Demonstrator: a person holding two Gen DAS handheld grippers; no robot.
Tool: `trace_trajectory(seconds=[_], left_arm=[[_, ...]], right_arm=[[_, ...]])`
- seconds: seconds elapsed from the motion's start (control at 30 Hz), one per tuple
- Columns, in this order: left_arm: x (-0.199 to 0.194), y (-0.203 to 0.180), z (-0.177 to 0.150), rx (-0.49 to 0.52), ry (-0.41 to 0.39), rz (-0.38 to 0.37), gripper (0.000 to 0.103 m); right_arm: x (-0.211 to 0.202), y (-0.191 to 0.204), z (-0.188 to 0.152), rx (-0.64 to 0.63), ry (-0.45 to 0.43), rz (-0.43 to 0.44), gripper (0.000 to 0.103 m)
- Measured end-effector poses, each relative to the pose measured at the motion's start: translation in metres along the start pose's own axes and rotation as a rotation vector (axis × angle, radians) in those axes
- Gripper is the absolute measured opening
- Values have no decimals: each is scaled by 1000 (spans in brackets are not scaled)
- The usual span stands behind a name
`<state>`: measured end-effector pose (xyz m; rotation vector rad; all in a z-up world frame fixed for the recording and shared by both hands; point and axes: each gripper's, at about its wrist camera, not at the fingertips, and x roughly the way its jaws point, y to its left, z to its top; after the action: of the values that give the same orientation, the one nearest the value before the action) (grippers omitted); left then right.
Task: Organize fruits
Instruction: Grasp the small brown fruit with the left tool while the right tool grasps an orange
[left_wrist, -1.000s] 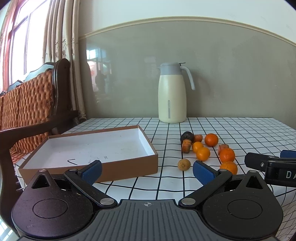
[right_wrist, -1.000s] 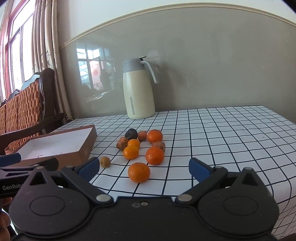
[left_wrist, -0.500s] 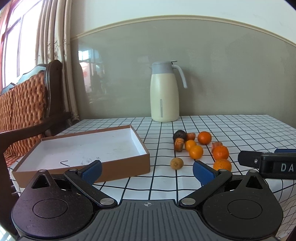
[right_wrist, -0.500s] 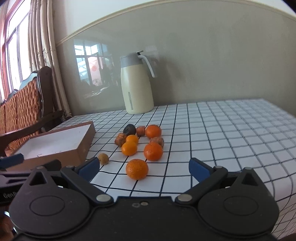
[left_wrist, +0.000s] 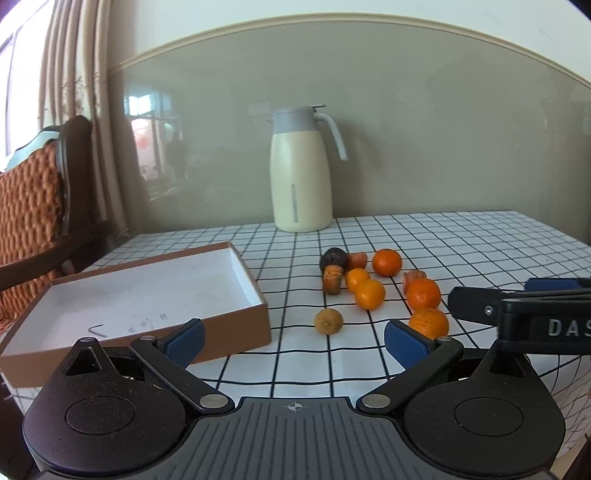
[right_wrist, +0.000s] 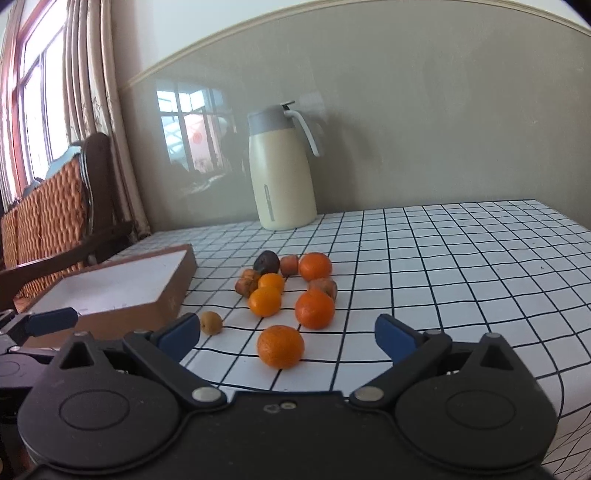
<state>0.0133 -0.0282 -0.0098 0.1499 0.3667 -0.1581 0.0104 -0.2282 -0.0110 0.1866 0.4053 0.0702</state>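
Left tongs (left_wrist: 291, 338) stood released and empty above the desk's (left_wrist: 461, 240) near edge; right tongs (right_wrist: 283, 334) were closing, pads clear of the nearest orange (right_wrist: 280, 346) lying between them. From left to right: the shallow brown box (left_wrist: 236, 325), white inside, toward the left edge; a small tan fruit (left_wrist: 328, 321) just beside it; the cluster of oranges (left_wrist: 369, 293) mid-desk. A cream jug (left_wrist: 301, 181) stood at the far edge.
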Motion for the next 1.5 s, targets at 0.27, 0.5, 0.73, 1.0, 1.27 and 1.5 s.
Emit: trace_trajectory(seconds=[0.27, 0.5, 0.73, 1.0, 1.27, 1.5], left_arm=[[21, -10, 3, 37, 27, -62, 82], [36, -13, 3, 29, 52, -106, 65], [59, -8, 5, -29, 88, -137, 50], [82, -11, 7, -43, 104, -130, 50], [104, -12, -1, -76, 154, -148, 29], [105, -12, -5, -93, 141, -140, 27]], right_arm=[[19, -10, 0, 26, 61, 7, 66], [26, -15, -1, 45, 72, 29, 50], [24, -22, -2, 60, 56, 25, 43], [35, -9, -8, 15, 91, 55, 43], [51, -3, -12, 9, 116, 58, 43], [62, -3, -15, 14, 121, 44, 38]])
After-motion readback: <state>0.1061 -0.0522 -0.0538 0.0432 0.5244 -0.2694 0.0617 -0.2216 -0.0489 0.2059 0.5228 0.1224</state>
